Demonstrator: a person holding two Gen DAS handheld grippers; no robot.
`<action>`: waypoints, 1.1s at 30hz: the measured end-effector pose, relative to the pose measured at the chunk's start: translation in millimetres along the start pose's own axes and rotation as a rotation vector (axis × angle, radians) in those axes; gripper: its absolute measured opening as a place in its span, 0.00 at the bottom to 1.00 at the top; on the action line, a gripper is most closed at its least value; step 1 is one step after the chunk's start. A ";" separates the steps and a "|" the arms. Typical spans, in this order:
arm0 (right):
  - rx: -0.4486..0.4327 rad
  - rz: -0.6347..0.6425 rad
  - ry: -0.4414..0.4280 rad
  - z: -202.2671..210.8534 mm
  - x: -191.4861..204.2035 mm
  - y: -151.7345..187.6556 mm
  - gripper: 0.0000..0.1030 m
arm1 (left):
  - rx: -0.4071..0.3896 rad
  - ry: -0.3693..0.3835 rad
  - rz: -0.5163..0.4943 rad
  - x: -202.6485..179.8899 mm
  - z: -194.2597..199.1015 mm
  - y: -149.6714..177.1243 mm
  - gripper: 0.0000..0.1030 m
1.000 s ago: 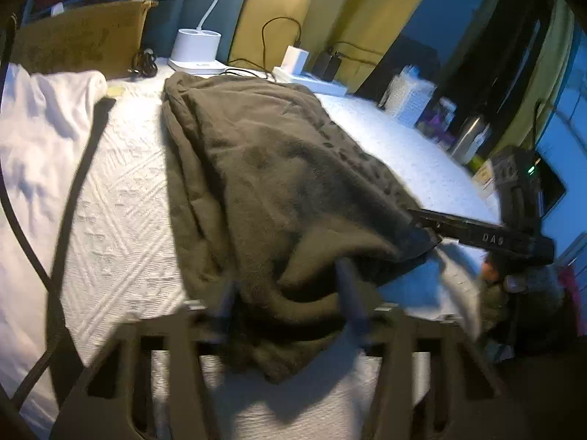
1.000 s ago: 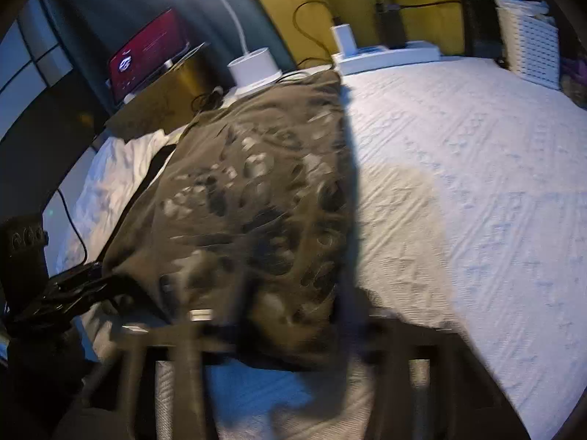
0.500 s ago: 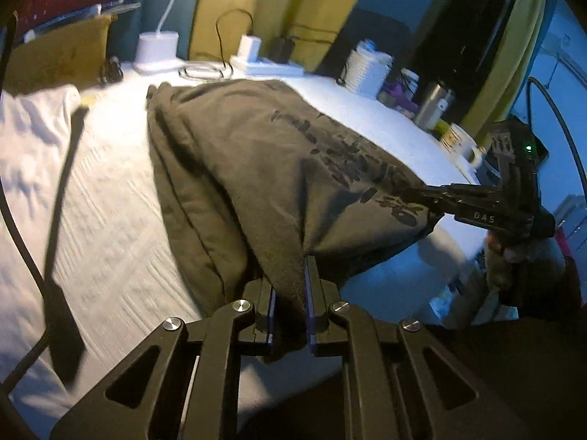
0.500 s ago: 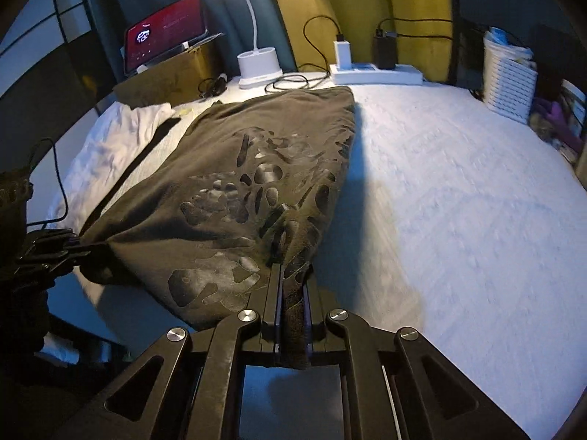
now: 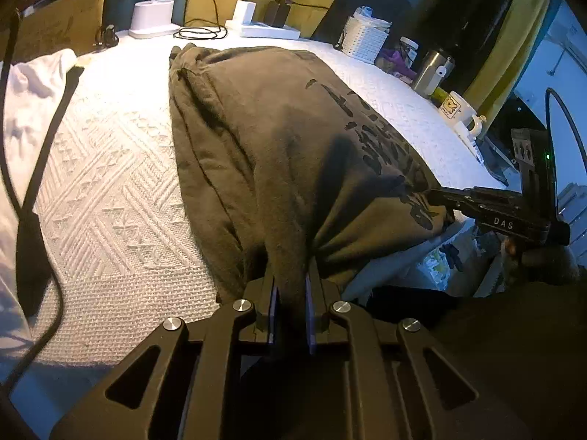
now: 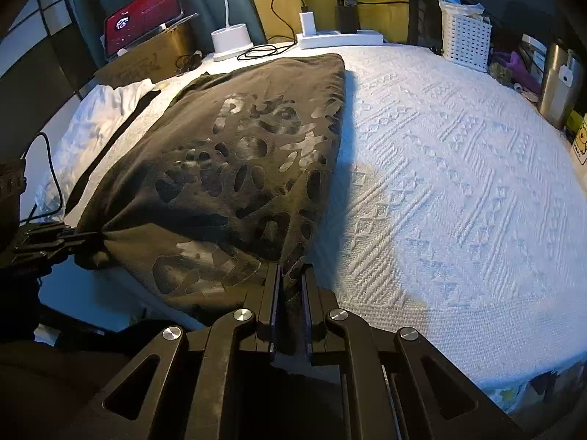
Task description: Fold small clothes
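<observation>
Gripping both near corners, garment stretched away across the bed

Starting at the left: the white garment (image 5: 25, 84) lies crumpled along the bed's left side, with a dark strap (image 5: 55, 117) running across it. Next comes bare white bedspread (image 5: 117, 168), then the left tool (image 5: 290, 308), clenched on a bunched near corner of the olive-brown printed garment (image 5: 279, 139). That garment lies on the bed with its long axis pointing away from both tools, toward the lamp base (image 6: 231, 42) and power strip (image 6: 339, 38) at the far edge. Its near edge spans between the two grips and hangs slightly off the bed's front. Further right, the right tool (image 6: 291, 293) is clamped on the other near corner, where the printed side (image 6: 249, 168) shows. Beyond it to the right lies a wide open stretch of bedspread (image 6: 458, 190), then the white basket (image 6: 464, 38) and steel tumbler (image 6: 559, 80)

Judging from this, the fold turns on the garment running straight ahead of both tools. Carrying the near edge forward along that axis would halve the length, and both hands look about equally close to it. The likely risk is one corner leading, which would skew the fold
</observation>
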State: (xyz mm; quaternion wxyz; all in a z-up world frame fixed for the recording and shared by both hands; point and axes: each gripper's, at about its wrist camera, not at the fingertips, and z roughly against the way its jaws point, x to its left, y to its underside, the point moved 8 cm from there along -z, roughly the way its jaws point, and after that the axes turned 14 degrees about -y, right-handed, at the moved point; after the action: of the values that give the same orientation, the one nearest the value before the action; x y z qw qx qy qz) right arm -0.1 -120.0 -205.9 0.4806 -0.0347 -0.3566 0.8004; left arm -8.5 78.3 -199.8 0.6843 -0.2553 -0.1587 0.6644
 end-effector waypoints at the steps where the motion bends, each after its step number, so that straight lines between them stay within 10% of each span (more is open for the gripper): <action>1: 0.001 -0.004 -0.003 0.8 -0.7 0.0 0.08 | 0.005 -0.004 -0.002 0.4 0.8 -0.5 0.12; 5: 0.007 -0.014 -0.002 4.4 -2.4 -1.5 0.16 | -0.014 -0.001 0.026 1.7 12.7 -10.1 0.17; 12: -0.018 0.028 0.031 13.1 -3.0 -15.7 0.16 | -0.120 -0.049 0.061 7.1 28.0 -47.2 0.57; 21: -0.059 0.014 0.074 23.5 -21.9 -32.0 0.17 | -0.126 -0.125 0.034 2.1 -8.4 -88.8 0.59; 22: -0.064 0.010 0.078 23.5 -24.3 -33.9 0.20 | -0.121 -0.131 0.028 1.2 -11.5 -90.6 0.59; 25: -0.092 -0.011 0.073 20.7 -29.8 -42.3 0.80 | -0.111 -0.139 0.004 -4.7 -20.3 -99.0 0.59; 33: -0.096 0.014 0.070 -7.3 -34.1 -70.7 0.83 | -0.084 -0.151 -0.003 -6.8 -37.9 -111.5 0.59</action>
State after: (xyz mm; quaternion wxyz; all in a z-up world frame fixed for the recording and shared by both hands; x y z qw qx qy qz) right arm 73.7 -123.1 -178.4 0.4850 -0.0883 -0.3771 0.7841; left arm 104.4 67.8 -167.5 0.6602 -0.2328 -0.2380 0.6733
